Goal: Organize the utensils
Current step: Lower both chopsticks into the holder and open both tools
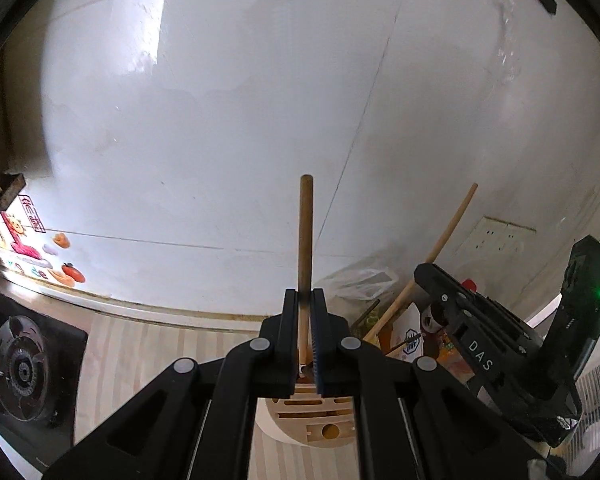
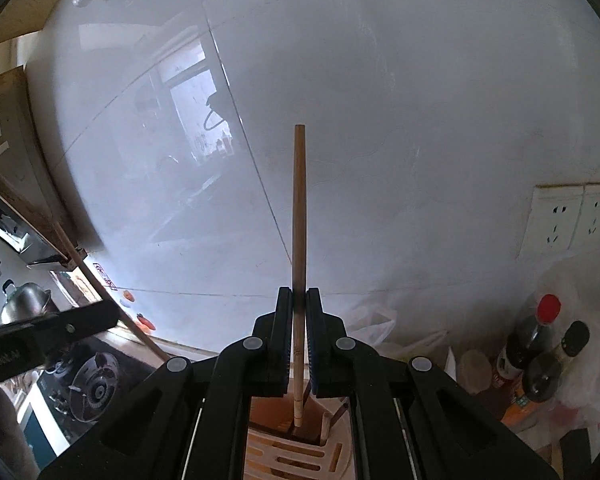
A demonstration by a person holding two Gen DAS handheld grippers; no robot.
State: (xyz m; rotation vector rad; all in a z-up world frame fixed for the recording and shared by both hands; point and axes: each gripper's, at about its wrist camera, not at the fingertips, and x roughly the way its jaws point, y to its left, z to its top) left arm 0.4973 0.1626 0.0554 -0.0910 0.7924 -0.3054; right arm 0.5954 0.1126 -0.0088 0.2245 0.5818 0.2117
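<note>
Gripping a chopstick point(image 1: 305, 236) upright, each tool point(image 1: 304, 320) over the holder point(image 1: 320, 420)

The right gripper point(image 2: 299, 334) has its jaws closed tight on a long wooden stick point(image 2: 299, 216). The stick stands straight up in front of the white tiled wall point(image 2: 380, 120). Its bottom end sits over a slot in the wooden holder point(image 2: 296, 452), which is just below the gripper. Another wooden stick stands in the holder, to the right of the held one. Far to the right of the holder are dark bottles point(image 2: 532, 340), one with a red cap, and wall sockets point(image 2: 572, 216) above them. Far to the left of the holder are a black stove burner point(image 2: 94, 388) and a shiny kettle point(image 2: 24, 300). The other gripper point(image 2: 40, 340) shows at the left, holding a slanted stick point(image 2: 112, 304).
</note>
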